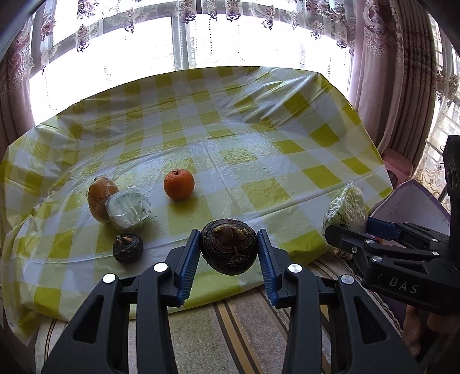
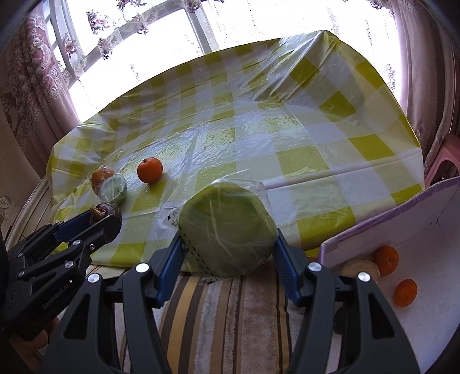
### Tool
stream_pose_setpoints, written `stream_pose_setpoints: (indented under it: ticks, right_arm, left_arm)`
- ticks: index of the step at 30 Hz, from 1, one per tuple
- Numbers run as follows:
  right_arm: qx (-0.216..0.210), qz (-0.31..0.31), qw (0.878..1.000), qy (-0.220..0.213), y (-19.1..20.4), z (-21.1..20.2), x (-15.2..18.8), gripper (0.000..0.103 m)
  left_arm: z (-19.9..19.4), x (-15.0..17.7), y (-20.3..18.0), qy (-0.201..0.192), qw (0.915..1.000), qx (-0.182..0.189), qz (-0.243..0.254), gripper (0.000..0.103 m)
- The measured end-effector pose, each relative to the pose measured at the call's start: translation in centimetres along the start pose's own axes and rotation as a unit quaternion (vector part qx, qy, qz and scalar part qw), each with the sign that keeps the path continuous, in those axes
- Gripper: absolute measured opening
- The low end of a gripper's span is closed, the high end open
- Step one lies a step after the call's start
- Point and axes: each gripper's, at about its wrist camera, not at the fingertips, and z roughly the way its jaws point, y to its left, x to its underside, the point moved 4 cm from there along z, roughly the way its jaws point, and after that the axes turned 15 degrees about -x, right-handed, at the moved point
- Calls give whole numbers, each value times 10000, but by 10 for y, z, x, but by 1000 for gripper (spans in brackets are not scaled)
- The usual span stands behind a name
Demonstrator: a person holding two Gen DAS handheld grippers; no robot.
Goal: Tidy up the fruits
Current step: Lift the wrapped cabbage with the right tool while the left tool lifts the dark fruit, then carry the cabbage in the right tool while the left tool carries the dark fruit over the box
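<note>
Carrying two pieces off the surface (image 1: 258, 161): my left tongs (image 1: 228, 250) clamp a dark taro corm (image 1: 228, 248), my right tongs (image 2: 228, 247) grip a wrapped green melon (image 2: 230, 230). The box (image 2: 431, 230) holds three; four wait, including an orange (image 1: 178, 184).

Setting: private home, living room or bedroom by a window. Evidence: pink embroidered curtains (image 1: 402, 86) with lace floral valance (image 1: 187, 14) over a bright window (image 1: 143, 43); worktop under a yellow-and-white checked plastic cloth (image 1: 258, 149); striped rug or cover (image 2: 230, 316) below its front edge; pink plastic stool (image 2: 442, 164); open cardboard box (image 2: 417, 230) holding produce
</note>
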Motion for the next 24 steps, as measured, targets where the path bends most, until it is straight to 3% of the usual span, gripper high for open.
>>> stream_pose_setpoints:
  ticks: [11,24]
  right_arm:
    - [516,321,9980,-179,-55,-48,1,60]
    - [1532,657,9856,-283,-131,-108,-2,60]
  left_arm:
    - [-9,-2,-68,-32,9968,646,479,37]
    - [-18,3,-165,-69,9816,1407,1292,37]
